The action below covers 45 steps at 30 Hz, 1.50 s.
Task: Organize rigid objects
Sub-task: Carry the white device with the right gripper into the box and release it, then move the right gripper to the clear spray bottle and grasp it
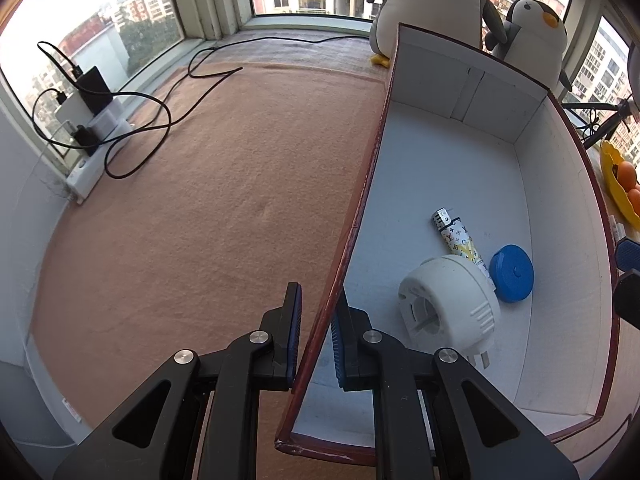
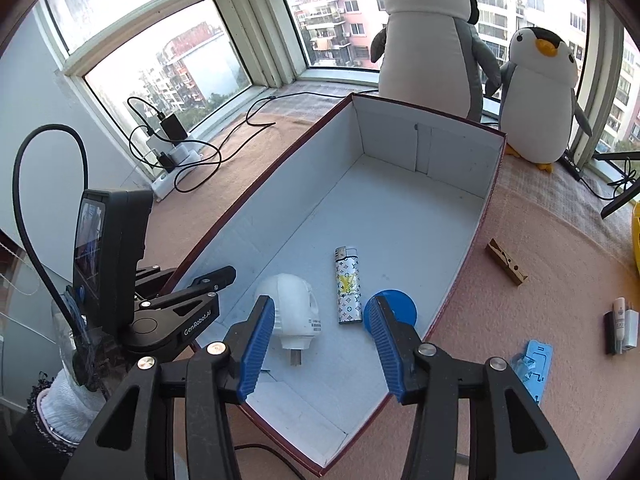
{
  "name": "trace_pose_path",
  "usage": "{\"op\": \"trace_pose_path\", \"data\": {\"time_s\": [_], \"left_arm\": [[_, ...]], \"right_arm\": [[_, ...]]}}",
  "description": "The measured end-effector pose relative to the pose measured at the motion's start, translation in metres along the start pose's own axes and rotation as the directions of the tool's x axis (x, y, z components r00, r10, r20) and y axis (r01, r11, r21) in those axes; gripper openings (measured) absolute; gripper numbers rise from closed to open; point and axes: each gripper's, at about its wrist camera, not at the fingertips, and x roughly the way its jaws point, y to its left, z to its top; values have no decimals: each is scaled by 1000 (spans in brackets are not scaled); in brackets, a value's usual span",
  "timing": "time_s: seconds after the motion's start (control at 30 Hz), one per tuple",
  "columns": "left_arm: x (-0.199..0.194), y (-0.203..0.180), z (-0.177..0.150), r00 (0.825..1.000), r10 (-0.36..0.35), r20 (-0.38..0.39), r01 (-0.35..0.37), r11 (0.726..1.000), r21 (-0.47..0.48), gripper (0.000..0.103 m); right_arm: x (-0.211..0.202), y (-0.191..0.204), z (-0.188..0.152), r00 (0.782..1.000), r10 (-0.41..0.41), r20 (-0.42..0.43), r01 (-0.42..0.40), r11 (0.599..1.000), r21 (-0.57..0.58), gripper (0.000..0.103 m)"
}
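Note:
A red-edged box point(image 2: 400, 136) with a white inside lies on the pink cloth. On its floor near the front lie a white plug adapter point(image 2: 290, 312), a patterned lighter point(image 2: 347, 290) and a blue round disc point(image 2: 398, 306). The adapter point(image 1: 448, 304), lighter point(image 1: 460, 240) and disc point(image 1: 512, 278) also show in the left wrist view. My left gripper point(image 1: 318, 292) is shut on the box's left wall point(image 1: 360, 216), one pad on each side. My right gripper point(image 2: 320, 304) hangs open over the box's near end, with nothing pressed between its blue pads.
On the cloth right of the box lie a wooden clothespin point(image 2: 507, 262), a blue plastic piece point(image 2: 534, 368) and small tubes point(image 2: 620, 330). Two plush penguins point(image 2: 432, 40) stand behind the box. A power strip with cables point(image 2: 172, 160) sits by the left window. A yellow bowl of oranges point(image 1: 624, 184) is at far right.

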Motion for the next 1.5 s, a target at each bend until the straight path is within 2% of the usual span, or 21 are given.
{"op": "trace_pose_path", "data": {"time_s": [0.2, 0.47, 0.83, 0.97, 1.03, 1.07, 1.13, 1.23, 1.4, 1.5], "left_arm": [[0, -2, 1, 1000, 1, -6, -1, 1000, 24, 12], [-2, -5, 3, 1000, 6, -4, -6, 998, 65, 13], [-3, -10, 4, 1000, 9, -10, -7, 993, 122, 13], [-3, -10, 5, 1000, -12, -18, 14, 991, 132, 16], [-2, -11, 5, 1000, -10, -17, 13, 990, 138, 16], [-2, -11, 5, 1000, -10, -16, 12, 990, 141, 16], [-2, -12, 5, 1000, -11, -17, 14, 989, 146, 16], [-1, -12, 5, 1000, -16, -22, 20, 988, 152, 16], [0, -12, 7, 999, -25, -30, 29, 986, 167, 16], [0, -13, 7, 999, -25, -31, 30, 983, 179, 16]], "right_arm": [[-20, -28, -6, 999, -21, 41, 17, 996, 82, 46], [-44, -78, -25, 994, -90, 62, 76, 978, 194, 46], [-74, -141, -67, 971, -210, 112, 157, 919, 362, 46], [-82, -157, -81, 963, -245, 116, 180, 896, 405, 46], [-85, -163, -87, 960, -258, 109, 191, 886, 422, 48], [-86, -166, -90, 961, -258, 104, 190, 883, 428, 56], [-88, -171, -95, 959, -266, 98, 198, 877, 437, 66], [-86, -175, -102, 955, -290, 62, 235, 868, 438, 66], [-74, -181, -113, 959, -282, -8, 255, 855, 451, 66], [-67, -179, -118, 952, -305, -34, 289, 852, 436, 66]]}}
